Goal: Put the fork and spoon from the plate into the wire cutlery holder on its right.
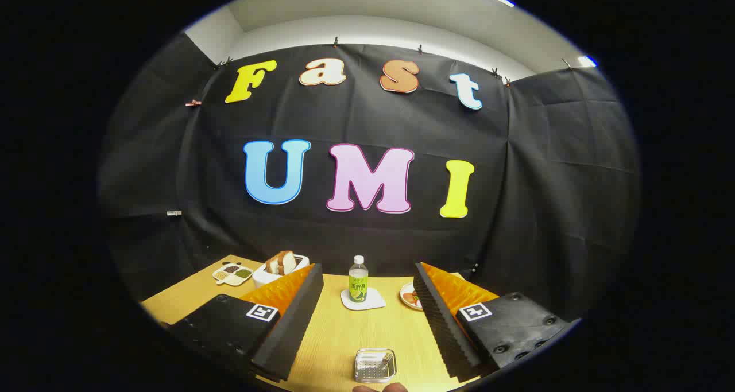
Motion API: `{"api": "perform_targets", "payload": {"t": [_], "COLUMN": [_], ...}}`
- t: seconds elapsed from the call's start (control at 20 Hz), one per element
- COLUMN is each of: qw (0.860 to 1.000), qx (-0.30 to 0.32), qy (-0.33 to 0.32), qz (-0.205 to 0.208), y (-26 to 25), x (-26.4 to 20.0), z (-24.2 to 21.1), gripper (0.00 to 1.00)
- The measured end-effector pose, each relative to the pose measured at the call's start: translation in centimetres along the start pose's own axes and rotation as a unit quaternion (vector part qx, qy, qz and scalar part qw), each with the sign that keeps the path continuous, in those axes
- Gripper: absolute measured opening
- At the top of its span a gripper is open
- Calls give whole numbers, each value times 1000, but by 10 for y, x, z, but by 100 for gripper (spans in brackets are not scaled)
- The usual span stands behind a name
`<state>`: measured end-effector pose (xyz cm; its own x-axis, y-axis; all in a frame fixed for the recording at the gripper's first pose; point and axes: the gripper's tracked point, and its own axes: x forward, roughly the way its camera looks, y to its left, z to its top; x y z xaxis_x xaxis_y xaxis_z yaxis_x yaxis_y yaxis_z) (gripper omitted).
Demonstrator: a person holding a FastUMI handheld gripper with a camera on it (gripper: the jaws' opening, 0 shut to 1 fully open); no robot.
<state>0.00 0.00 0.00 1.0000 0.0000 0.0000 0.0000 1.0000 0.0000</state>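
Claw raised and pointing forward, its two fingers spread wide apart with nothing between them, ridged inner faces turned toward each other, a person's fingertip showing low between the fingers

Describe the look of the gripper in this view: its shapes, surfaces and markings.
The gripper has two wedge-shaped fingers with ribbed, sawtooth inner faces. Each finger is mounted on a blocky base carrying a square black-and-white fiducial tag; the base beside the small plate shows round screw recesses. No cables are visible.
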Motion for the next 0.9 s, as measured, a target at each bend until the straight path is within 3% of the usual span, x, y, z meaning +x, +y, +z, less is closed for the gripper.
{"api": "perform_targets", "payload": {"t": [0.55,0.9], "qw": [1000,1000], "qx": [17,22], "qy": [-8,1], "qz": [-17,-13], "y": [-1,19], "x": [2,6], "z": [13,-5], "gripper": [98,98]}}
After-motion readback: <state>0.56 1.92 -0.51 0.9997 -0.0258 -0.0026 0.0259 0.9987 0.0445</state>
